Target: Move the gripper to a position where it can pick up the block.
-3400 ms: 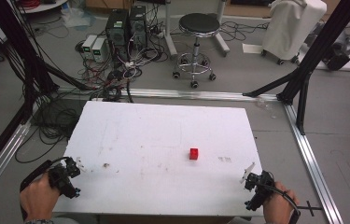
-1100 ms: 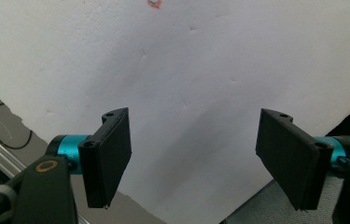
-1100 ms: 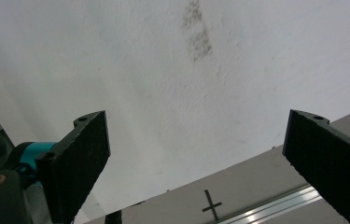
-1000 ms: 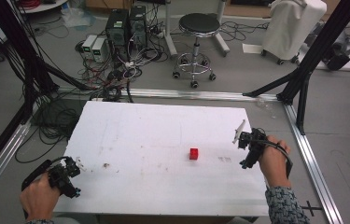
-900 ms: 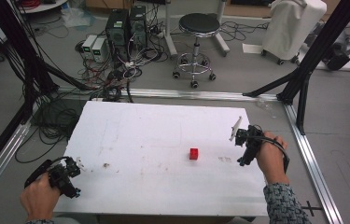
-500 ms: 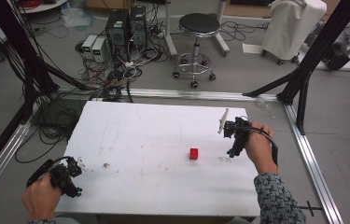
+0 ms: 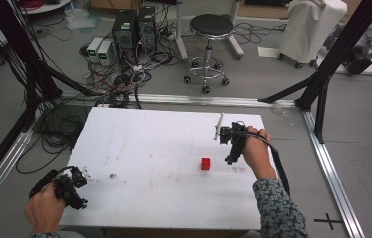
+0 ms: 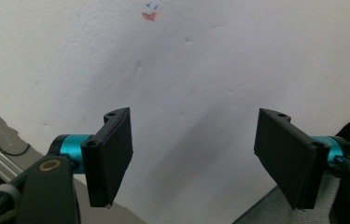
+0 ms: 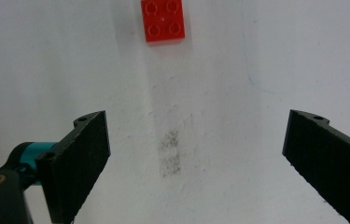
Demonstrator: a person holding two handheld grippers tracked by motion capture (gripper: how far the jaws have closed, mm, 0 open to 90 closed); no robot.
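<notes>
The right tool (image 7: 231, 144) has moved from the lower right up to right of centre, jaws wide apart, near the red brick (image 7: 206, 163). A grasp probably comes next. The left tool (image 7: 74, 181) waits at lower left, also spread on the surface (image 7: 139, 139).
</notes>
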